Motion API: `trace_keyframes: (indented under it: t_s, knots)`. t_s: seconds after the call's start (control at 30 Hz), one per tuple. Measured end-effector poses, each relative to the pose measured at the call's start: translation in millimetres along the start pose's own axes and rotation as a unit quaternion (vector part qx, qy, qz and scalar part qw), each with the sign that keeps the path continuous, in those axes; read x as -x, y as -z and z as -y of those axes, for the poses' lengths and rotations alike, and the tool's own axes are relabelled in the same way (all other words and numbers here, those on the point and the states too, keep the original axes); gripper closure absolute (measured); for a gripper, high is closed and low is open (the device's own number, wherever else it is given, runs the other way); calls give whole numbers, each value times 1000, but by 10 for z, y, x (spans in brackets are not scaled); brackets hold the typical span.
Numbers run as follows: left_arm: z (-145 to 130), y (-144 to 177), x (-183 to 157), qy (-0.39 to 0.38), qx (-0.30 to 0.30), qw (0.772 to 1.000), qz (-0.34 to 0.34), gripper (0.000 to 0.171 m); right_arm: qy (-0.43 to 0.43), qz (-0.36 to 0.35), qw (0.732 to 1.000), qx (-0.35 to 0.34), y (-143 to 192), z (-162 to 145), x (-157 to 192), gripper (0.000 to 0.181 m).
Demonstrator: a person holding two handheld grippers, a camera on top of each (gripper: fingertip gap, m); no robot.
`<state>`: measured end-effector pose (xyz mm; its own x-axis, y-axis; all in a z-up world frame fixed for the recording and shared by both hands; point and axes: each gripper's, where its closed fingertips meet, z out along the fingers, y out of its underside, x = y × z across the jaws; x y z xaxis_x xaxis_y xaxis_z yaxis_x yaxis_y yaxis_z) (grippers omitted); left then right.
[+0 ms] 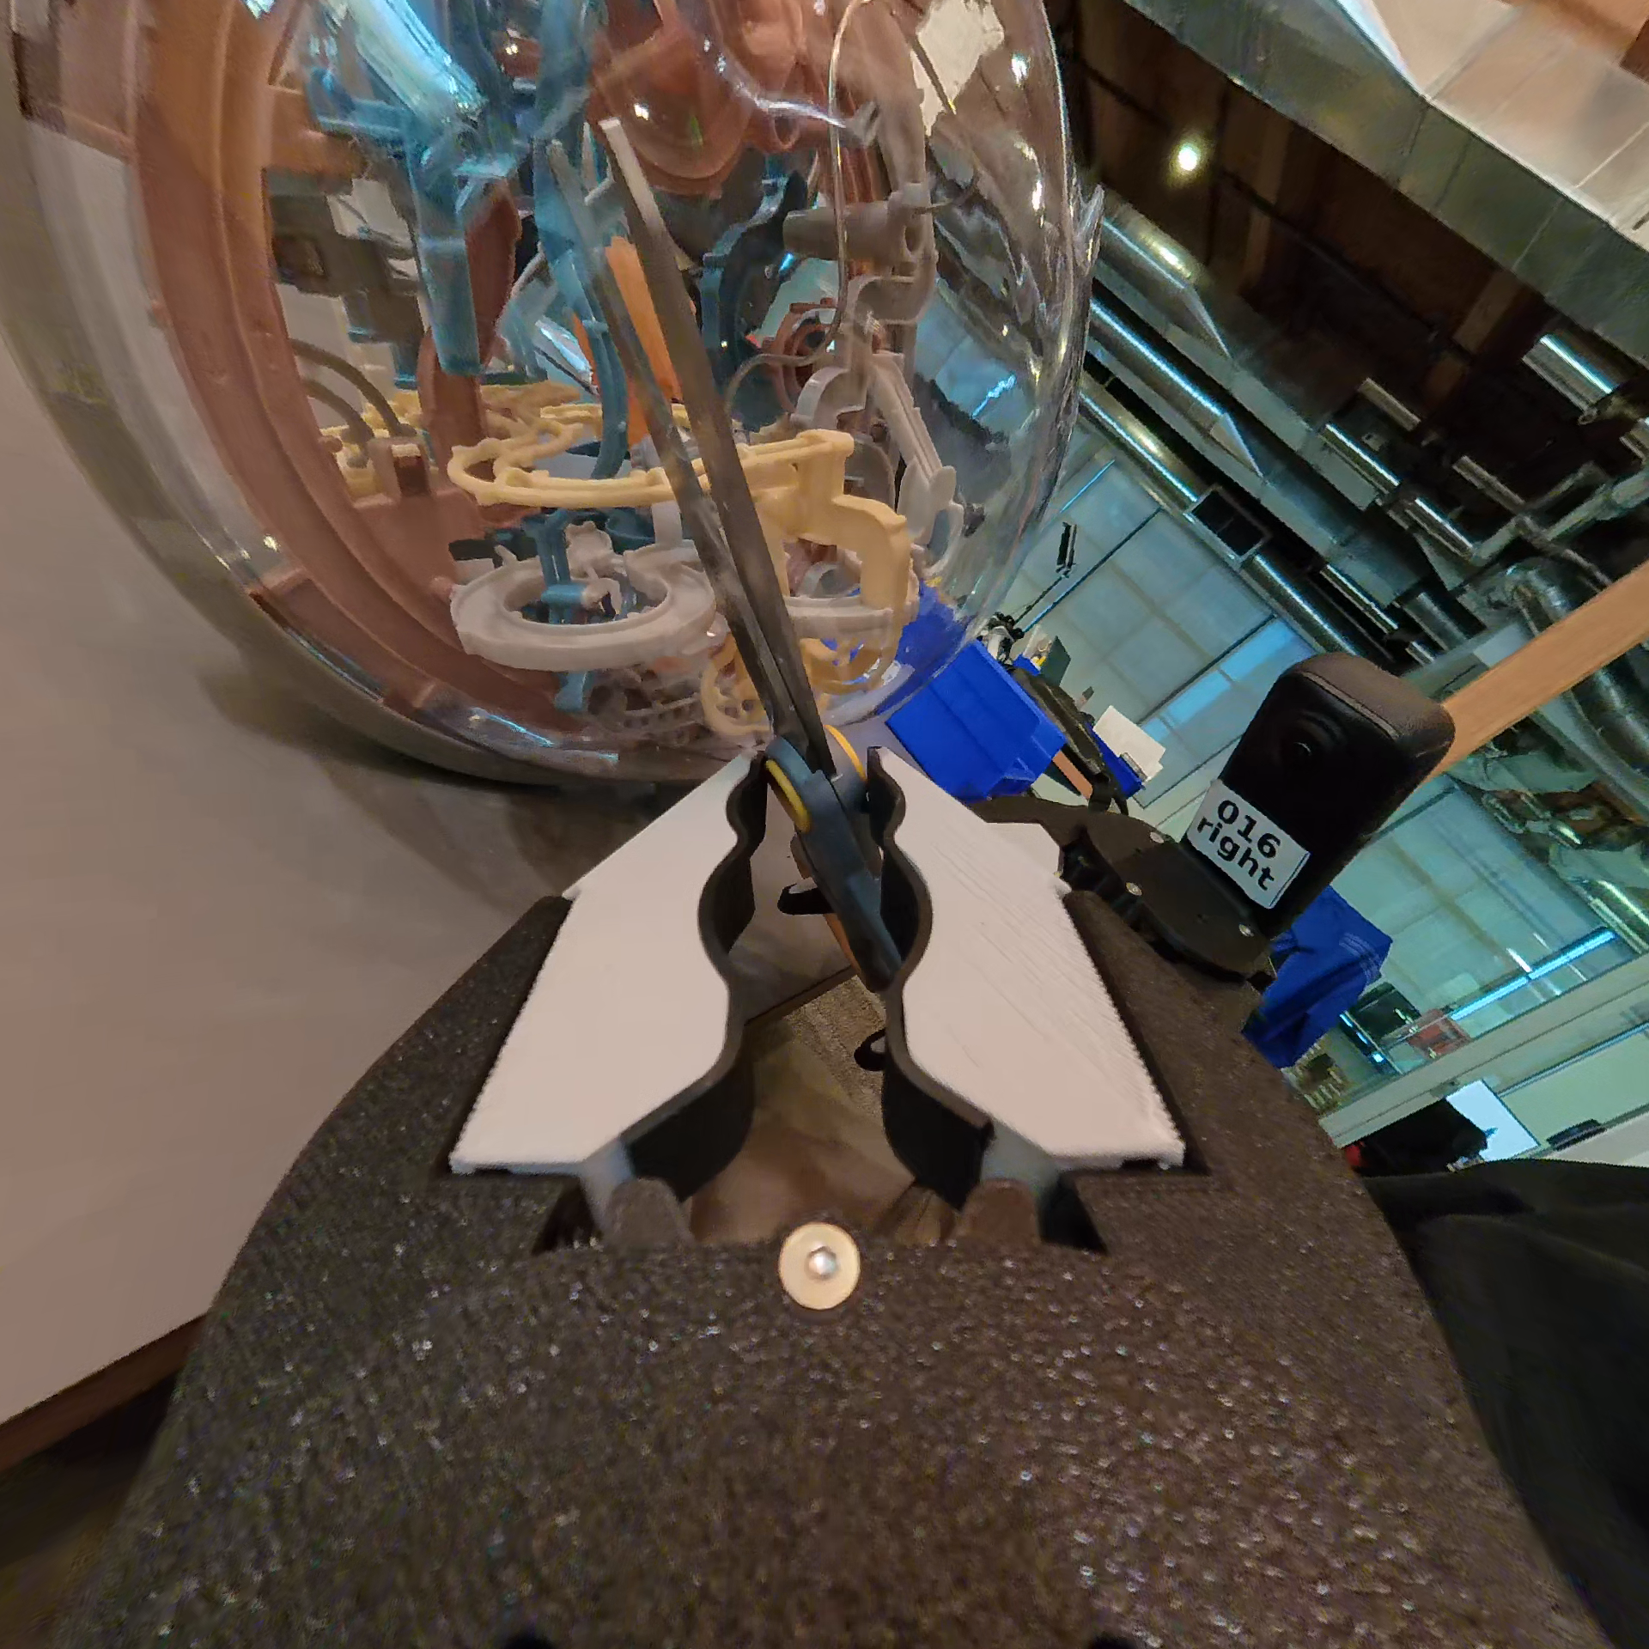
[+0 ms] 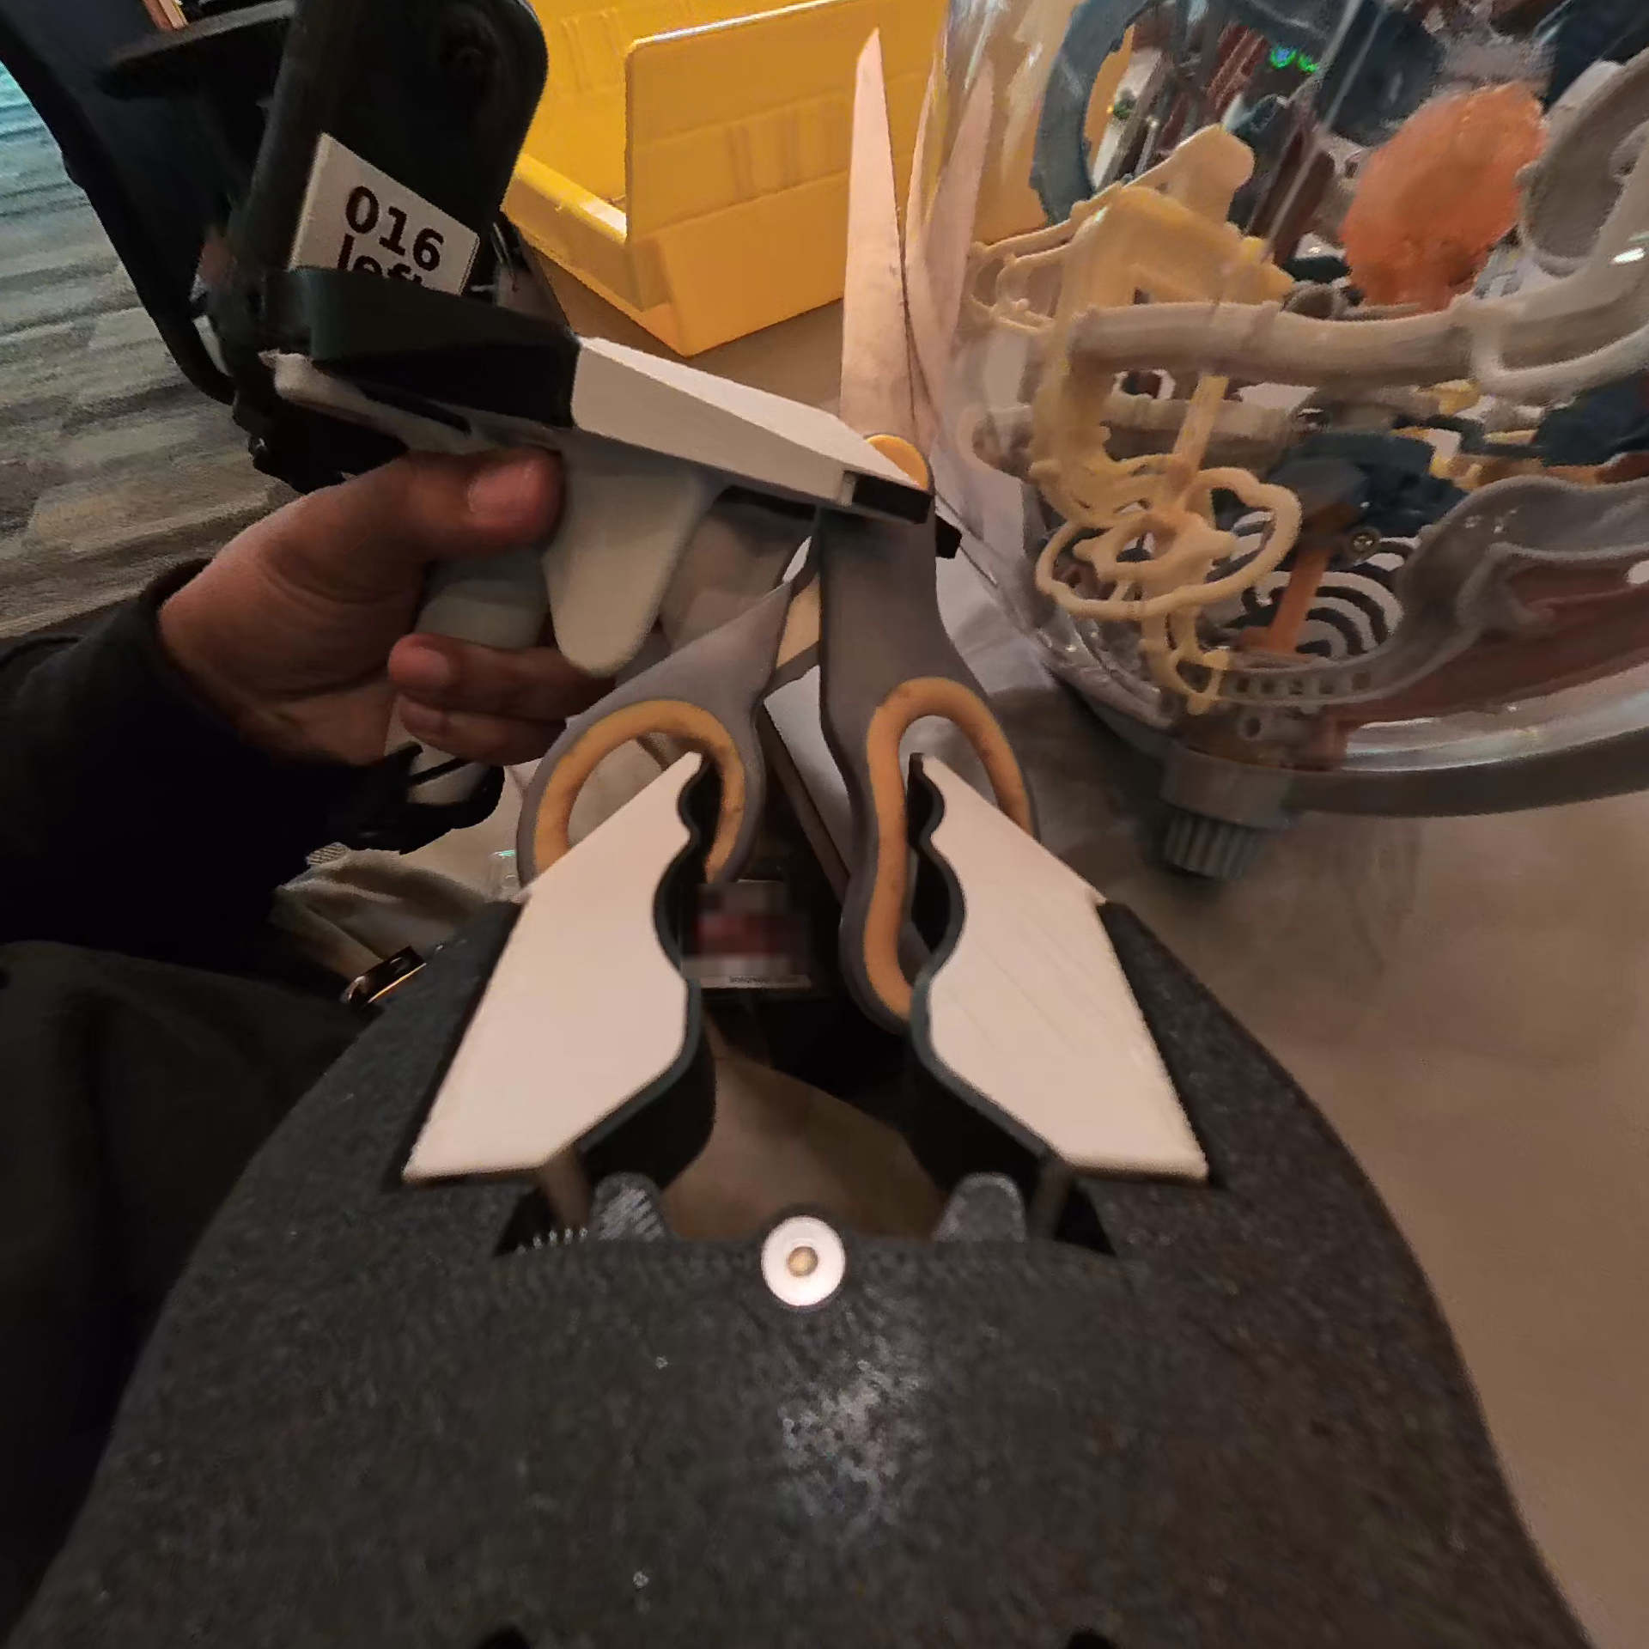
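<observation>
Grey tabletop carries a large clear plastic sphere filled with cream, grey, blue and brown maze tracks, with a yellow plastic bin behind it. Between the two tools stands a pair of steel scissors with grey-and-orange handles, long axis upright, blades pointing away beside the sphere. The left gripper pinches the scissors at the pivot, its white fingers pressed close on the dark handle neck. The right gripper sits at the handle loops, one fingertip inside each orange-lined ring, jaws partly spread and not clamped. A person's hand works the left tool's trigger.
</observation>
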<state>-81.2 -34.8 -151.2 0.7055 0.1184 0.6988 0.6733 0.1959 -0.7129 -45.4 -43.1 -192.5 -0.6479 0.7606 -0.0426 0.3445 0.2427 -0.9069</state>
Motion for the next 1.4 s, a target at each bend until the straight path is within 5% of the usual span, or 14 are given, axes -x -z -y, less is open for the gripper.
trace_keyframes:
  t_s: [0.4,0.47,0.53,0.63,0.93,1.4]
  knots:
    - [26,21,-55,-7,-10,1000,-25,151,-12,14,1000,-14,13,61,30,145]
    - [45,71,-148,-7,-13,997,-76,141,-29,24,999,-28,29,104,20,145]
    - [47,192,-354,12,-7,984,-178,110,-35,22,998,-36,57,136,-23,145]
    - [53,398,-560,19,-5,960,-281,104,-54,30,997,-51,104,182,-61,146]
    - [-323,62,-483,-70,89,982,-151,103,-89,75,990,-76,144,235,45,146]
    - [-503,-53,-755,29,91,962,-254,57,-141,176,968,-107,137,338,362,145]
